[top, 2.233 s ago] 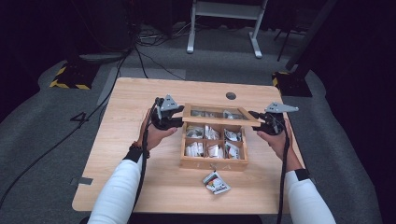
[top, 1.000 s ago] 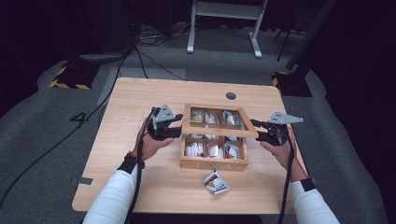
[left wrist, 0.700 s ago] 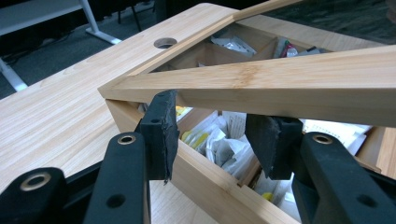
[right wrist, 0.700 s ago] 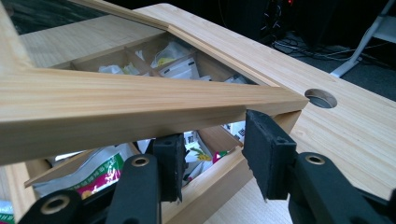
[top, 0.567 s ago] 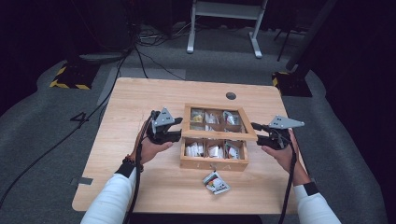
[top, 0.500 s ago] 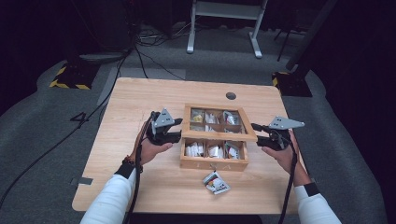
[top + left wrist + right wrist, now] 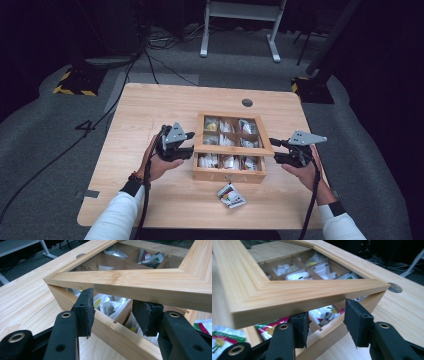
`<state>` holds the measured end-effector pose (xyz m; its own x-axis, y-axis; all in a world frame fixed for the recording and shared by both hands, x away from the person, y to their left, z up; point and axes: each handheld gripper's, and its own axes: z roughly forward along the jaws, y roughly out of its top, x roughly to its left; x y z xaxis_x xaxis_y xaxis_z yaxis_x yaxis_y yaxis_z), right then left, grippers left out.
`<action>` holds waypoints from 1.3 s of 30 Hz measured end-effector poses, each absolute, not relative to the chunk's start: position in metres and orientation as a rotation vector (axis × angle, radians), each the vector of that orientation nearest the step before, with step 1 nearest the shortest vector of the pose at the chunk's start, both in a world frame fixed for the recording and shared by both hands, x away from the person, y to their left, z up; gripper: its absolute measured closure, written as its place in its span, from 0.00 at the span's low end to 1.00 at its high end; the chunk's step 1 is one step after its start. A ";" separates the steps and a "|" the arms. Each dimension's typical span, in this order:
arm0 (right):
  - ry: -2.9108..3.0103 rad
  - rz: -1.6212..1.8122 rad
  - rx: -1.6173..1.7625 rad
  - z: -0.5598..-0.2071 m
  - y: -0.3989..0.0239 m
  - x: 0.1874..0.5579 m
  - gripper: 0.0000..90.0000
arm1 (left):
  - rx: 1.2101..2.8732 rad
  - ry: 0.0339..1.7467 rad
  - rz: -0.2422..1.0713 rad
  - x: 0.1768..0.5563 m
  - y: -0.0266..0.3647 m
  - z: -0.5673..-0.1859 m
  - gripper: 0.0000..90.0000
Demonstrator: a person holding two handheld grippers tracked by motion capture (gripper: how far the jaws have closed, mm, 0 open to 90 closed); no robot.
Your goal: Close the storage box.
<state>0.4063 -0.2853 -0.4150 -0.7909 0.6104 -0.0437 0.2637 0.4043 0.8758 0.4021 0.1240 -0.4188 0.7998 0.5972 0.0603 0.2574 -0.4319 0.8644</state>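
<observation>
Centrally on the wooden table [image 7: 150, 115] sits a wooden compartment box [image 7: 227, 175] of sachets [image 7: 222, 161], its framed lid [image 7: 234, 149] raised partway so the near edge hangs tilted above the front row. The left gripper [image 7: 189, 145] sits at the lid's left end; in the left gripper view its black pads [image 7: 86, 311] stand apart under the lid frame [image 7: 130, 281], not squeezing it, with the box's side wall [image 7: 110, 327] between them. The right gripper [image 7: 274, 150] is at the lid's right end; its jaws have just been opening, and its pads [image 7: 358, 322] stand apart beneath the lid's corner [image 7: 312, 300], over the box wall. A loose red-and-green sachet [image 7: 231, 195] lies on the table just in front of the box.
</observation>
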 end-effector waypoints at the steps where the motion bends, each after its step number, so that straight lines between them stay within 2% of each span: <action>1: 2.311 1.340 0.750 -0.415 -0.285 0.405 0.61 | 2.033 0.635 0.444 0.401 0.124 -0.419 0.58; 14: 2.344 1.317 0.719 -0.418 -0.285 0.390 0.58 | 2.073 0.605 0.460 0.388 0.125 -0.421 0.58; 39: 2.400 1.275 0.696 -0.426 -0.287 0.370 0.57 | 2.109 0.580 0.396 0.367 0.130 -0.427 0.50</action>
